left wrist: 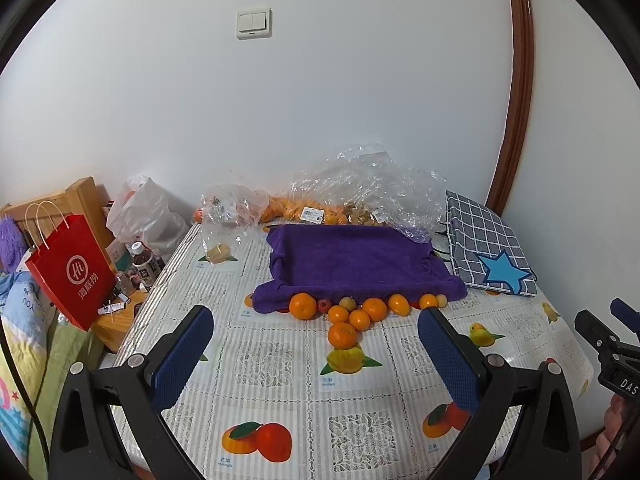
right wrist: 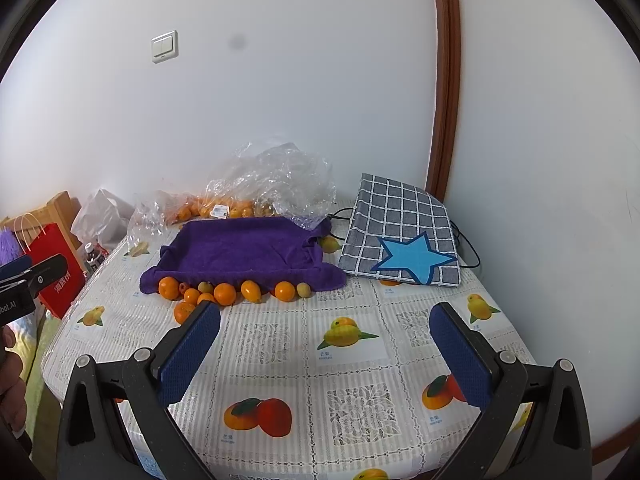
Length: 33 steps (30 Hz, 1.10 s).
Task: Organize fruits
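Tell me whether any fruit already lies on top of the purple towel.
No: the purple towel is bare on top, and the loose oranges sit on the tablecloth along its front edge.

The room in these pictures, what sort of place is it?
Probably a bedroom at home: a table with a fruit-print plastic cloth stands against a white wall with a light switch, beside a wooden bed frame and patterned bedding.

Two wrist views, side by side above table (left wrist: 280, 364) edge; both facing purple towel (left wrist: 352, 260), perhaps level
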Each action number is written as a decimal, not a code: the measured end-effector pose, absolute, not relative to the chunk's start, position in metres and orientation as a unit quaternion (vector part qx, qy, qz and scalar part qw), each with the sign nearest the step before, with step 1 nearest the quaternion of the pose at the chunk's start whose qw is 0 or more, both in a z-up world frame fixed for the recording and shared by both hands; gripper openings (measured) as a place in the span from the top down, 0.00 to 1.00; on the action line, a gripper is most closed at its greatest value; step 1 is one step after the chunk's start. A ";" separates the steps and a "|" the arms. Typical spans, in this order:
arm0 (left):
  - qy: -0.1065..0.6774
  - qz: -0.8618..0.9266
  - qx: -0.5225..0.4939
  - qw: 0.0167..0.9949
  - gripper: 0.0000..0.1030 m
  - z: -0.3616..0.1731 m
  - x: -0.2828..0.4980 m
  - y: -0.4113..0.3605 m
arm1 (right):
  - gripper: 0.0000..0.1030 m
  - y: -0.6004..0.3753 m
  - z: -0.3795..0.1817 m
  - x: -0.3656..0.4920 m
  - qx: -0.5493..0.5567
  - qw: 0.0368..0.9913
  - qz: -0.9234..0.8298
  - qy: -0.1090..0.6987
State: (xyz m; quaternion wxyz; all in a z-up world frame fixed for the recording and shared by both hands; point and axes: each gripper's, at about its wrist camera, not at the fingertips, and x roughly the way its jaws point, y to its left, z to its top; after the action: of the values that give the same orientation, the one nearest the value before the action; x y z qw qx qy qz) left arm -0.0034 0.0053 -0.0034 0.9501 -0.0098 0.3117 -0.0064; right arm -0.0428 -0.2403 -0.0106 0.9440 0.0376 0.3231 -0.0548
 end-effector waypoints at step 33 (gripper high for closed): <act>0.318 -0.009 -0.003 0.948 0.00 -0.015 0.010 0.008 | 0.00 -0.236 -0.026 -0.027 0.028 0.938 -0.062 0.340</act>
State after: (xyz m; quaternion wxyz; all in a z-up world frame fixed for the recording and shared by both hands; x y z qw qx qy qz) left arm 0.0096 0.0079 -0.0151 0.9480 -0.0030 0.3181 -0.0090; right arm -0.0272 -0.2364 -0.0259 0.9379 0.0282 0.3402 -0.0625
